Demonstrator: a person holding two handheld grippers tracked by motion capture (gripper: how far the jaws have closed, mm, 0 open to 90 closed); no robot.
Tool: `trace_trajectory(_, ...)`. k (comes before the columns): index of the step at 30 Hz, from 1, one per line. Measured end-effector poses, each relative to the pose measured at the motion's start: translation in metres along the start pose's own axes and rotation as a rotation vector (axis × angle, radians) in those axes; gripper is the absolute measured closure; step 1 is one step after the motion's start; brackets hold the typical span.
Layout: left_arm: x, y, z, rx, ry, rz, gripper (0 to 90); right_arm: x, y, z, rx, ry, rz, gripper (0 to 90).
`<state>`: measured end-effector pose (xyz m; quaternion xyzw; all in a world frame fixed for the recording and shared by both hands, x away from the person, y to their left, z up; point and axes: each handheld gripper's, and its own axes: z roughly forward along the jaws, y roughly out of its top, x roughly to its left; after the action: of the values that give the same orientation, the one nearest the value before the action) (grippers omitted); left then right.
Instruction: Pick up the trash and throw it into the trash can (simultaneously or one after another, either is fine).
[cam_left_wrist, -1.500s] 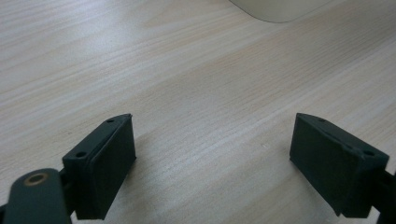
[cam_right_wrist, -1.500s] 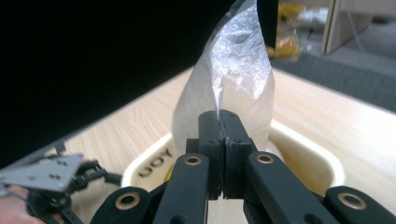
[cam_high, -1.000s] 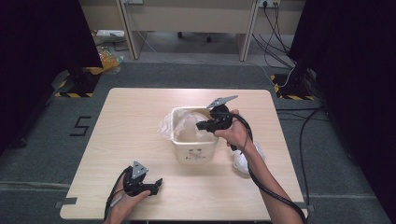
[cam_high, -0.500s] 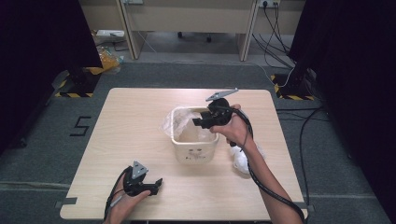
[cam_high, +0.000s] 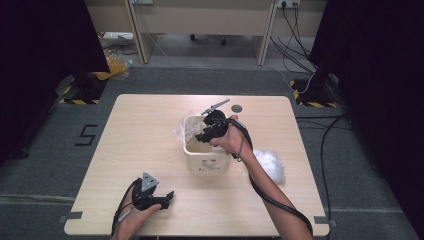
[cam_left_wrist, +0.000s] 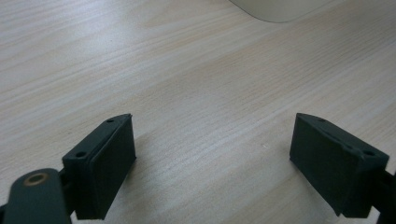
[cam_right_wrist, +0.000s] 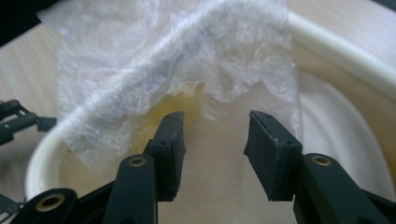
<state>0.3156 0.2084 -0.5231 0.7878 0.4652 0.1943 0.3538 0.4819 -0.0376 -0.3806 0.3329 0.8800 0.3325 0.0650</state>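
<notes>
Right gripper (cam_right_wrist: 212, 140) inside white bin (cam_high: 206, 161), mid-tabletop, jaws apart, empty. Clear plastic liner (cam_right_wrist: 177, 60) draped over far rim; probably lining step. Pinch film edge only. Left gripper (cam_high: 161, 198) parked, agape.

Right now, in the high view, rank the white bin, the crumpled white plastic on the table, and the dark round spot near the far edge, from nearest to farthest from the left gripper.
From the left gripper:
1. White bin, mid-table, ahead and to the right.
2. Crumpled white plastic, right of the bin.
3. Dark round spot, by the far edge.
</notes>
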Motion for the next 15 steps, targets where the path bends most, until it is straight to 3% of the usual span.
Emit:
trace_trajectory(7,0.0,0.0,0.0,-0.002,0.0,-0.003,13.2,0.002,-0.004,-0.001,0.043,-0.006,-0.022,55.8)
trace_trajectory(11,0.0,0.0,0.0,0.001,-0.001,0.0,13.2,0.001,0.001,-0.015,-0.045,0.015,0.008,53.3)
trace_trajectory(15,0.0,0.0,0.0,-0.001,0.0,0.0,13.2,0.009,0.009,-0.027,-0.115,0.044,0.009,50.9)
